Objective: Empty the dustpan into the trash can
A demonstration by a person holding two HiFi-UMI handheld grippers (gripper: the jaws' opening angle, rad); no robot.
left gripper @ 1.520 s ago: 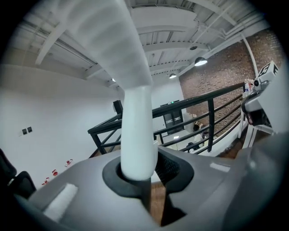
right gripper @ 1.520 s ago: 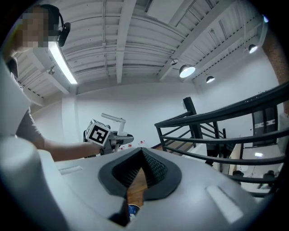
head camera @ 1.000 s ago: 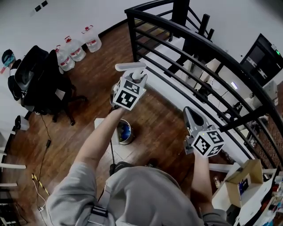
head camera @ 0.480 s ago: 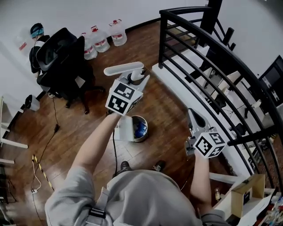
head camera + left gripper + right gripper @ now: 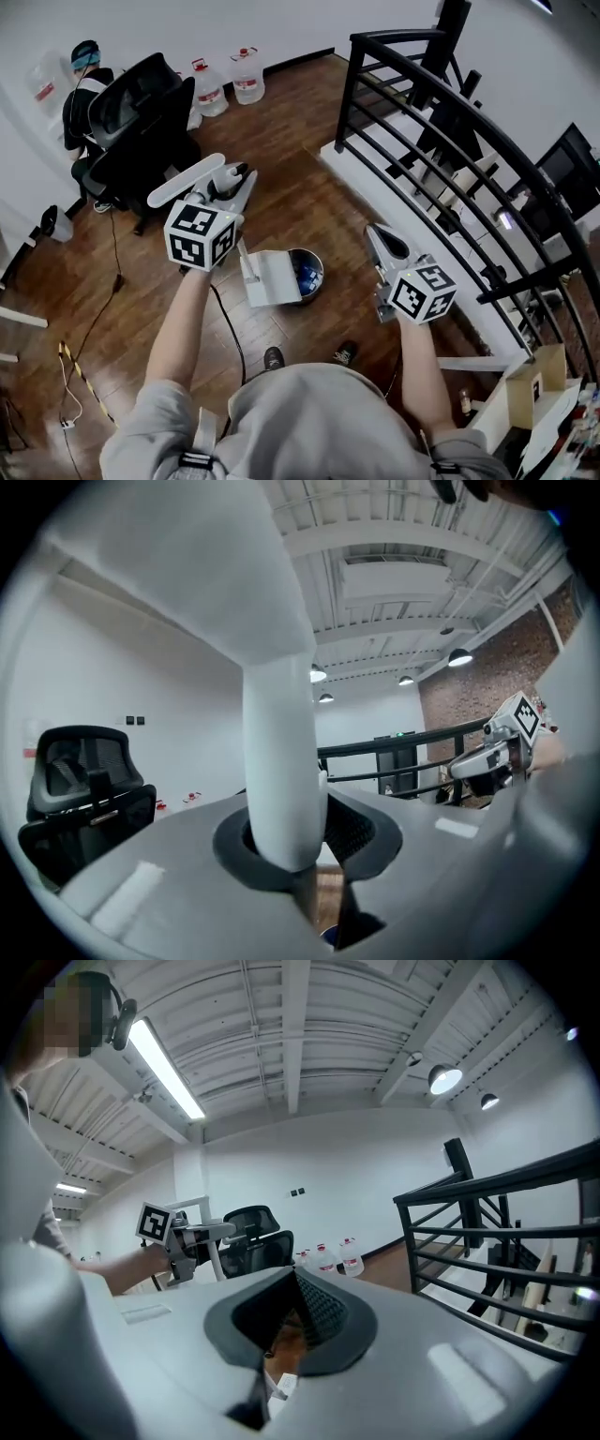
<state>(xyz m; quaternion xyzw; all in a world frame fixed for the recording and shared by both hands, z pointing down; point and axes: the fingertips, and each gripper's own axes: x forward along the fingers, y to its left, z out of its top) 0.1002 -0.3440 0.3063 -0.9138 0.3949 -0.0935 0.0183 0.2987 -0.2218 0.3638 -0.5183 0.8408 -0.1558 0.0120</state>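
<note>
Below the left gripper (image 5: 234, 180), the dustpan (image 5: 272, 279) hides part of the trash can (image 5: 319, 274); what's in the can is too small to tell.

We note a dark wooden floor (image 5: 309, 202) beneath both tools. Ahead and to the left of the left gripper (image 5: 234, 178) stands a black office chair (image 5: 131, 117). Further ahead, two water bottles (image 5: 247, 75) stand against the white wall (image 5: 234, 23). A black railing (image 5: 441, 117) runs ahead and to the right of the right gripper (image 5: 380, 236). A cardboard box (image 5: 525, 389) sits behind that gripper, to its right. Overhead, the beamed white ceiling (image 5: 291, 1026) carries a tube light (image 5: 169, 1068) and a round lamp (image 5: 443, 1079).
</note>
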